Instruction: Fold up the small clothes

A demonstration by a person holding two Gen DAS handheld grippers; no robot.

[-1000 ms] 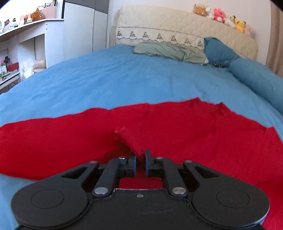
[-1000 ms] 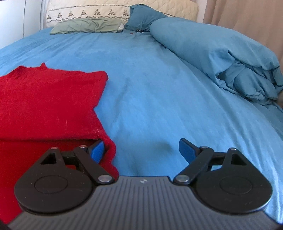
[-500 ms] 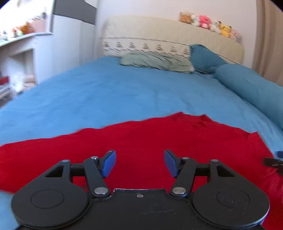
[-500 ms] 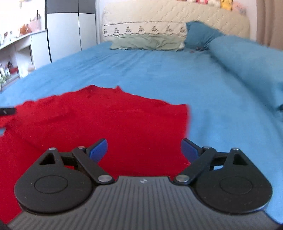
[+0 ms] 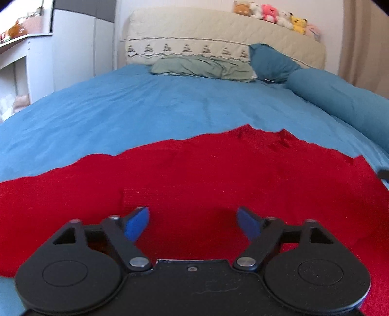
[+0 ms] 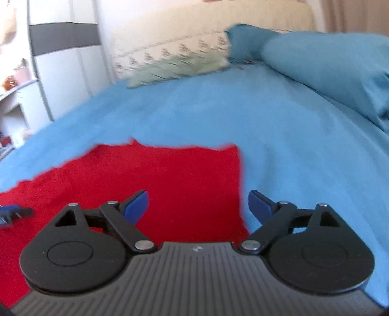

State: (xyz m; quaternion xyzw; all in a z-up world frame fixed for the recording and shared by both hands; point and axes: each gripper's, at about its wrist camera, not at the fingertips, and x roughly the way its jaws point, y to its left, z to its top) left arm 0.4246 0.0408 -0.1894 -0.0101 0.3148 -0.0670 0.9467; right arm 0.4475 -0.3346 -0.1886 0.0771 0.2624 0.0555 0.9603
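A red garment lies spread flat on the blue bed sheet. My left gripper is open and empty, held just above the garment's near part. In the right wrist view the garment lies at the lower left, its right edge running down between the fingers. My right gripper is open and empty above that edge. The left gripper's tip shows at the left edge of the right wrist view.
A grey-green pillow and a dark teal pillow lie at the cream headboard with plush toys on top. A rolled blue duvet runs along the right. A white wardrobe and shelves stand left.
My left gripper let go of a pinched fold of the red garment and opened wide. My right gripper stayed open and swung left over the garment's right edge.
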